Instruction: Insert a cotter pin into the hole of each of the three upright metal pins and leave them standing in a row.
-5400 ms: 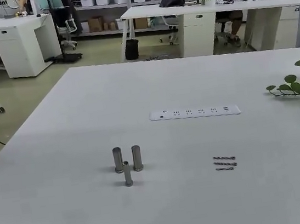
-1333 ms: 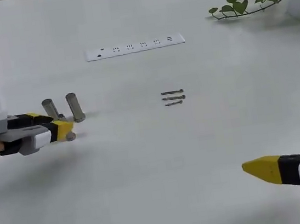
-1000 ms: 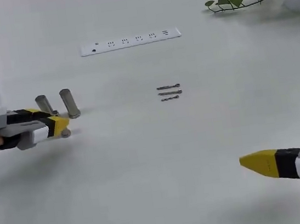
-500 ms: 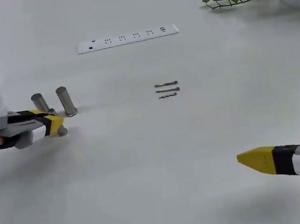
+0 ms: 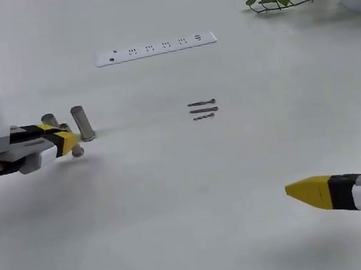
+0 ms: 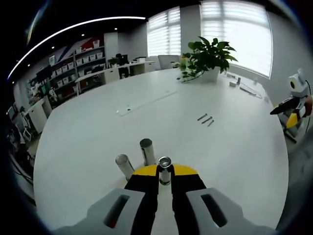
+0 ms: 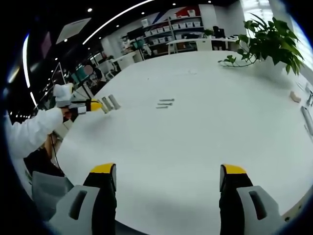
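Pin (image 6: 165, 165) clamped by left gripper (image 6: 165, 175), own view.

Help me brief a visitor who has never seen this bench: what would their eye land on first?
Probably the yellow-tipped left gripper, closed on one metal pin at the left of the white table, with two more pins standing just beyond it. Next, three cotter pins lying side by side mid-table, and the right gripper hanging open at the near right.
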### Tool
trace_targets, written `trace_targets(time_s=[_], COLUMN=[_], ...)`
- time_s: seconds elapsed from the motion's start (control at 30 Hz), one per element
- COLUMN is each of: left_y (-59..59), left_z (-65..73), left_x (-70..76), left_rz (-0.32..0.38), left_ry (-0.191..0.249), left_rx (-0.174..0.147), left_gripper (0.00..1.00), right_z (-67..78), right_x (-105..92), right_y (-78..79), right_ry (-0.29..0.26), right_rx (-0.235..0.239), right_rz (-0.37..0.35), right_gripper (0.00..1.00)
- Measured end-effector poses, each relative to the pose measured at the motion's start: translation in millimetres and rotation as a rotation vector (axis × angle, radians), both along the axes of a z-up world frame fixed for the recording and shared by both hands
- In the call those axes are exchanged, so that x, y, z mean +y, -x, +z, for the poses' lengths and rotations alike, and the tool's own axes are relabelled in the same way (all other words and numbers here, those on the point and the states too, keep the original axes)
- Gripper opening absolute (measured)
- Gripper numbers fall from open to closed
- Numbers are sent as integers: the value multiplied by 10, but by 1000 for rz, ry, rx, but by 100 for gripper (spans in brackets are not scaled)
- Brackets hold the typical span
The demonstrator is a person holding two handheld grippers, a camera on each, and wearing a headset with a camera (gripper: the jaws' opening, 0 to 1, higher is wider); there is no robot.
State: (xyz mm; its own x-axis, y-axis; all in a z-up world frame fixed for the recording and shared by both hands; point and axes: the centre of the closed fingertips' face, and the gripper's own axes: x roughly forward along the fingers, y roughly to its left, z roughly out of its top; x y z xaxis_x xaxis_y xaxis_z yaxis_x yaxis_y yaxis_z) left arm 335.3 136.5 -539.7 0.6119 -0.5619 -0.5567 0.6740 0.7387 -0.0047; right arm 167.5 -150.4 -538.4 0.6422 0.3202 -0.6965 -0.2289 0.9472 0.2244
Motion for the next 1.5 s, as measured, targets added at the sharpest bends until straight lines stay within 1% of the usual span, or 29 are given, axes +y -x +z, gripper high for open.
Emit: trace_targets(time_s=[0.07,0.2,0.27,0.37,0.4,0.57,0.63,0.67,0.7,0.77,0.8,0.87,1.07,1.2,1.3,1.43,1.5], left_y=[53,172,241,353,383,552,619,676,694,774,830,894,1038,1115,1169,1240,1275], left_z=[66,159,206,291,315,469,506,529,534,540,531,497,387,311,238,130,82], left_x=[-56,-157,-217,-323,-352,-542,-611,-664,-690,-776,-825,-875,-975,-1009,-1021,-1037,-1053], left_rz=[-10,-49,-68,-92,-100,-154,-184,-206,-219,-251,-273,-291,-334,-337,-343,-343,-351], left_ry=[27,21,33,70,76,106,106,106,108,105,88,71,48,56,42,29,19], left_rx=[-1,-20,-22,-22,-25,-54,-67,-74,-78,-81,-86,-86,-70,-48,-39,-14,-9], left_gripper=[5,5,5,5,5,5,5,5,5,5,5,5,5,5,5,5,5], right_z=[15,18,18,27,30,43,45,47,50,53,55,59,79,94,92,76,68], right_x=[7,34,45,65,69,82,87,91,96,100,103,106,98,81,73,68,66], right_y=[-2,12,17,26,28,48,57,61,67,73,79,84,91,98,110,140,152], right_ry=[-4,-7,-8,-13,-14,-18,-21,-23,-24,-26,-28,-31,-32,-33,-35,-36,-39], right_rx=[-6,-9,-10,-13,-15,-22,-23,-24,-25,-27,-28,-30,-37,-43,-44,-41,-39], right_rz=[0,11,15,21,22,27,28,29,30,31,32,31,31,29,27,25,25], right_gripper=[85,85,85,85,85,85,85,85,85,84,84,84,84,84,84,84,83])
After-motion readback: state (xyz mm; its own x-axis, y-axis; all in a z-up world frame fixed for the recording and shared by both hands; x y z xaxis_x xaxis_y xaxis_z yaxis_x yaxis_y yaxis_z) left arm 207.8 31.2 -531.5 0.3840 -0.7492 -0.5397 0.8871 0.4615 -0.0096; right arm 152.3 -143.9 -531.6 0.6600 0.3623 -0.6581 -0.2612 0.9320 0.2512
